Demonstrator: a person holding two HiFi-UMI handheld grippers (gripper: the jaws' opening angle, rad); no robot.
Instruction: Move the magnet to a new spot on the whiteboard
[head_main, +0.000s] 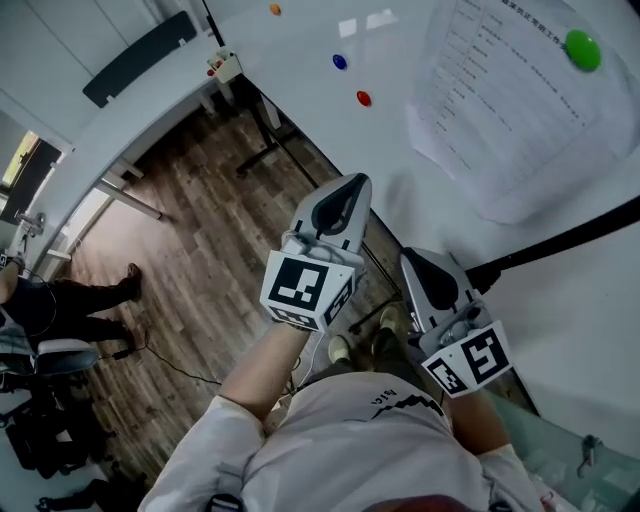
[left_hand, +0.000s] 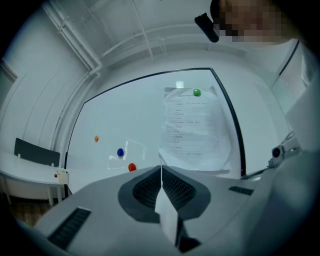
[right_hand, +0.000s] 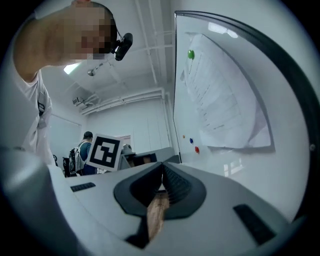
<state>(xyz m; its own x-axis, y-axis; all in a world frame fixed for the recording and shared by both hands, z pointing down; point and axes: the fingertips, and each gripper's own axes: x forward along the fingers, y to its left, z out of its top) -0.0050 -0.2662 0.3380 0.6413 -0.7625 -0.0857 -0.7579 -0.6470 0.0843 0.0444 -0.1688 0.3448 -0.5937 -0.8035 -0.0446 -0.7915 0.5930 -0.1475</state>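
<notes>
Magnet not picked up yet, and four are up there, so which one is meant can't be told. The left gripper (left_hand: 161, 172) is shut with nothing between its jaws, and it's aimed at the whiteboard (head_main: 300, 100) but kept well apart from it. The right gripper (right_hand: 162, 172) is shut and empty too, and it's held lower, beside the left one.

Nearest the left gripper's line is the red magnet (head_main: 364, 98), low on the board towards its left edge. The blue magnet (head_main: 340, 61) is just past it, and the orange magnet (head_main: 275, 9) sits closer to that left edge. The green magnet (head_main: 582, 49) is near the top edge, pinning a printed sheet (head_main: 500, 110).

All are probably small, light, hard plastic domes, smooth enough to slip out of the pads. A pinch across the sides, low by the rim, is likely needed after the jaws are opened. Tilting or sliding it off should beat a straight pull. If the green one is taken, the sheet could well be dropped.
</notes>
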